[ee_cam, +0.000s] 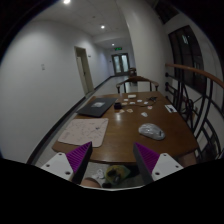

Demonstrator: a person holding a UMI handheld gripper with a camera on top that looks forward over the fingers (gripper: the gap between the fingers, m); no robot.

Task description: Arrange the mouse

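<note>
A pale grey mouse (152, 131) lies on the long wooden table (125, 125), ahead of my fingers and to the right. A light, patterned mouse mat (83, 131) lies flat on the table ahead and to the left, apart from the mouse. My gripper (111, 160) is open and empty, its purple pads (72, 156) spread wide, held back from both things at the table's near end. A small yellowish and white thing (112, 175) shows low between the fingers; I cannot tell what it is.
A closed dark laptop (98, 106) lies beyond the mat. Several small flat things (140, 99) lie at the table's far end and right edge (170, 107). A railing (195, 90) runs along the right. A corridor with doors (121, 63) lies beyond.
</note>
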